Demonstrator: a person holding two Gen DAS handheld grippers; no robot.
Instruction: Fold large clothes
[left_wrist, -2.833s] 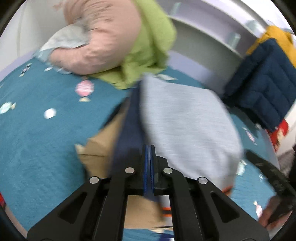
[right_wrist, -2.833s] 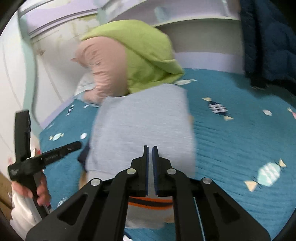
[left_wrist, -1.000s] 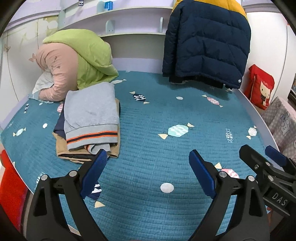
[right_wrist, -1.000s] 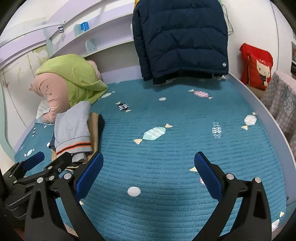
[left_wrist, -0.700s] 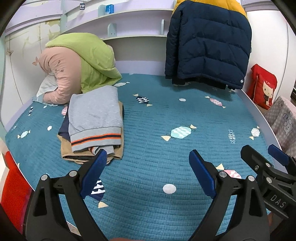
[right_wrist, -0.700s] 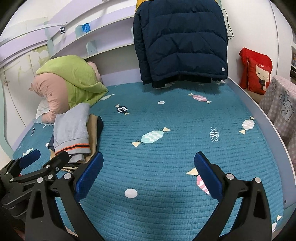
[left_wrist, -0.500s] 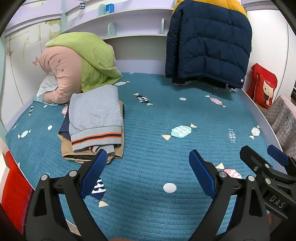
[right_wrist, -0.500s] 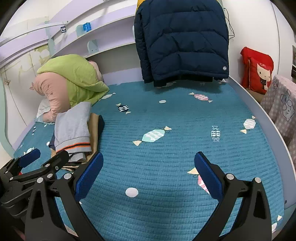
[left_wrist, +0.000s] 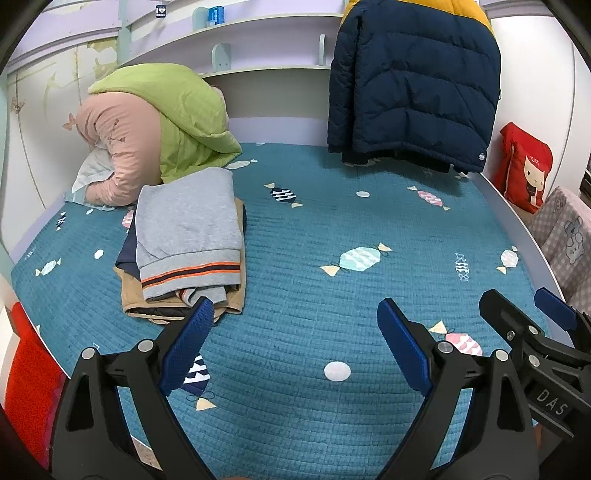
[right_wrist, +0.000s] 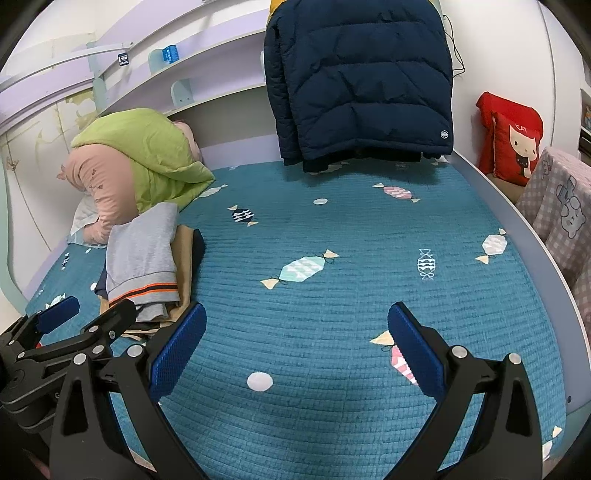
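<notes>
A folded grey sweatshirt (left_wrist: 188, 229) with an orange and navy band at its hem lies on top of a small stack of folded clothes (left_wrist: 177, 291), tan and dark blue pieces showing beneath it, on the left part of the teal bedspread (left_wrist: 332, 229). The stack sits just ahead of the left finger of the left gripper (left_wrist: 295, 332), whose jaws are spread wide with nothing between them. The right gripper (right_wrist: 297, 334) hangs beside it, likewise gaping and empty, with the stack off to its far left, partly hidden behind the left gripper's black frame. Behind the stack, a bundle of green and pink bedding (left_wrist: 155, 125) is heaped against the wall. A navy puffer jacket (left_wrist: 413, 81) hangs from the shelf at the head of the bed, well apart from the stack. A red cushion (left_wrist: 526, 166) stands at the right edge. The bedspread in front of both grippers carries only its printed candy pattern.
</notes>
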